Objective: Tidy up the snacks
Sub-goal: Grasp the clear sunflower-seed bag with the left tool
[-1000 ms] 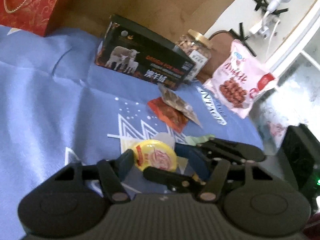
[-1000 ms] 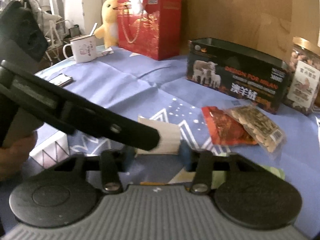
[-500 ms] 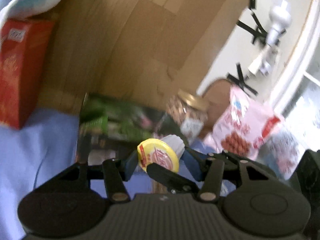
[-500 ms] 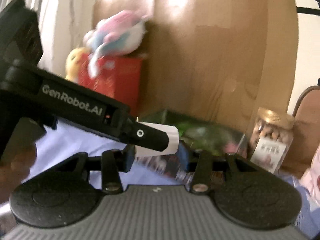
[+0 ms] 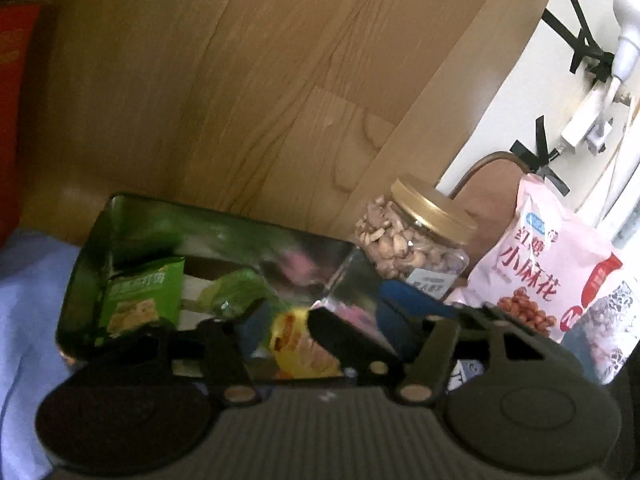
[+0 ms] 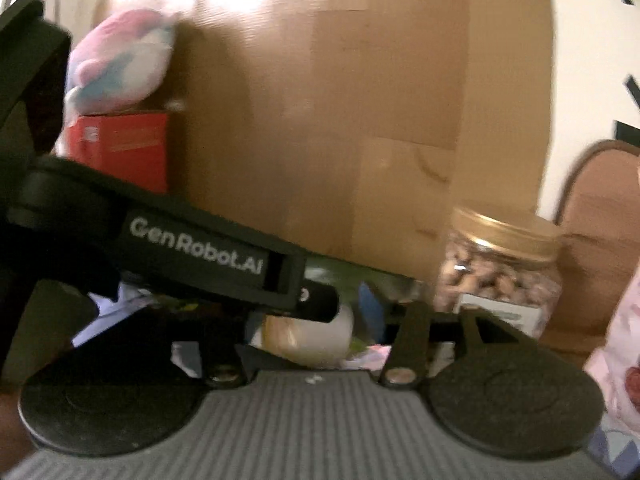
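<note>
A small jelly cup with a yellow lid point(image 5: 294, 340) and a white body point(image 6: 312, 338) sits low between both pairs of jaws, blurred, just above the open dark tin box point(image 5: 92, 248). My left gripper point(image 5: 326, 312) is opening, and its blue pads point(image 5: 404, 300) stand apart from the cup. My right gripper point(image 6: 312, 316) is opening too, its right pad point(image 6: 370, 308) just clear of the cup and its left pad hidden behind the left gripper's finger. Green snack packets point(image 5: 140, 296) lie inside the box.
A gold-lidded jar of nuts point(image 5: 416, 248) stands right of the box, with a pink snack bag point(image 5: 548, 268) beyond it. A wooden board point(image 5: 280, 92) rises behind. A red gift box point(image 6: 120, 148) with a plush toy point(image 6: 120, 60) is at the left. Blue cloth point(image 5: 24, 300) covers the table.
Both grippers carried the cup up from the blue cloth to above the open box. Their jaws have widened and the cup has sunk lower between them.
</note>
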Demonstrator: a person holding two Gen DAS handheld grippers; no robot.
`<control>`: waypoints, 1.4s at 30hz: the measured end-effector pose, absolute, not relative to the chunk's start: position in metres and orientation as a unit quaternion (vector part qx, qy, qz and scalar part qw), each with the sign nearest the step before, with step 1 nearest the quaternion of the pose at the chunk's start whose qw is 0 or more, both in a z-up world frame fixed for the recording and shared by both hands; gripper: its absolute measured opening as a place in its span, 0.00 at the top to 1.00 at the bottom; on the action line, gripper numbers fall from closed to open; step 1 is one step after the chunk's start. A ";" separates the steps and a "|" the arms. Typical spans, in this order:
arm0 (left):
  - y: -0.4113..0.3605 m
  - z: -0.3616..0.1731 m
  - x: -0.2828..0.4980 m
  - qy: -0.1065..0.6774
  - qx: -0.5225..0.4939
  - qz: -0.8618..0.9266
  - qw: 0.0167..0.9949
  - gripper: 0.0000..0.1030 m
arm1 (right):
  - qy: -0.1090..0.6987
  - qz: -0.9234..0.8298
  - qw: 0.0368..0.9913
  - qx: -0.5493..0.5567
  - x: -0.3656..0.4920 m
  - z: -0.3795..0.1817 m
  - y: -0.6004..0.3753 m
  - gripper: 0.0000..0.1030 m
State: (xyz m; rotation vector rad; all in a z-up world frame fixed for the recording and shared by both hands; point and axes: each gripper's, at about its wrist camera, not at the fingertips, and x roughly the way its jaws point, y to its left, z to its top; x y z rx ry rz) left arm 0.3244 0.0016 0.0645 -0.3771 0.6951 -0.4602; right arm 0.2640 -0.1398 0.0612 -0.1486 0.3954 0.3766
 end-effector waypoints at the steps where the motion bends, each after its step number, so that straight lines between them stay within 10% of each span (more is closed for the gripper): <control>1: 0.004 0.067 0.318 0.327 -0.186 -0.229 0.898 0.34 | 0.193 0.184 0.962 -0.065 0.262 0.063 -0.145 0.37; 20: 0.029 0.014 0.242 0.388 -0.218 -0.200 0.873 0.31 | 0.367 0.193 0.885 0.213 0.209 0.006 -0.258 0.48; 25: 0.015 0.009 0.233 0.410 -0.209 -0.222 0.859 0.58 | 0.389 0.298 0.842 0.227 0.213 0.001 -0.252 0.46; 30: 0.024 0.010 0.189 0.413 -0.200 -0.218 0.862 0.65 | 0.393 0.326 0.833 0.212 0.209 0.003 -0.244 0.46; 42: 0.069 0.021 0.173 0.406 -0.286 -0.185 0.848 0.37 | 0.411 0.333 0.807 0.264 0.209 0.001 -0.257 0.47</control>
